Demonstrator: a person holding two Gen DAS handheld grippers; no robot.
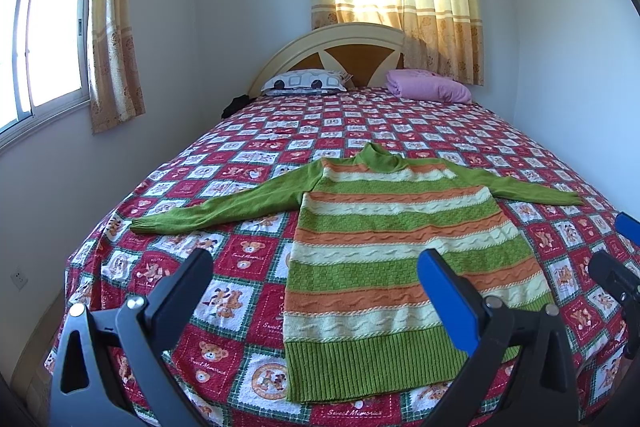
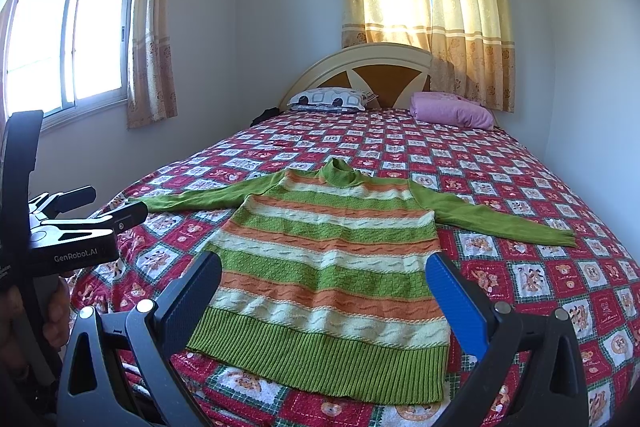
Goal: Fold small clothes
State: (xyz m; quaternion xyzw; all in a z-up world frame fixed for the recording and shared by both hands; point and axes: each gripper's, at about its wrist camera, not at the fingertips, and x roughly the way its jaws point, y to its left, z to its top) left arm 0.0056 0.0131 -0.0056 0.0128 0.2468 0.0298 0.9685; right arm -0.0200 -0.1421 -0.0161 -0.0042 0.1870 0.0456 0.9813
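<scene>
L gripper (image 1: pixel 316 267) held above near edge of bed (image 1: pixel 120 227), jaws spread wide, nothing between them. Sweater (image 1: pixel 392 259) seen laid flat, front up, on the patterned bedspread, hem nearest, turtleneck collar (image 1: pixel 378 157) farthest. L sleeve (image 1: pixel 224 205) stretched out sideways toward window side, cuff (image 1: pixel 140 225) lying flat; R sleeve (image 2: pixel 492 217) stretched the other way. R gripper (image 2: pixel 324 277) also spread wide and empty, hovering over hem (image 2: pixel 320 359). No fold made yet.

Handling, judged: thick cable knit, soft, limp, light; likely stretches and sags if lifted by one point, but should not slip on blue pads (image 2: pixel 456 303). Ribbed cuffs and ribbed hem judged firmest places to pinch. Sleeves prob best taken at cuffs and laid across body first, then hem corners taken w/ both grippers and carried toward collar
</scene>
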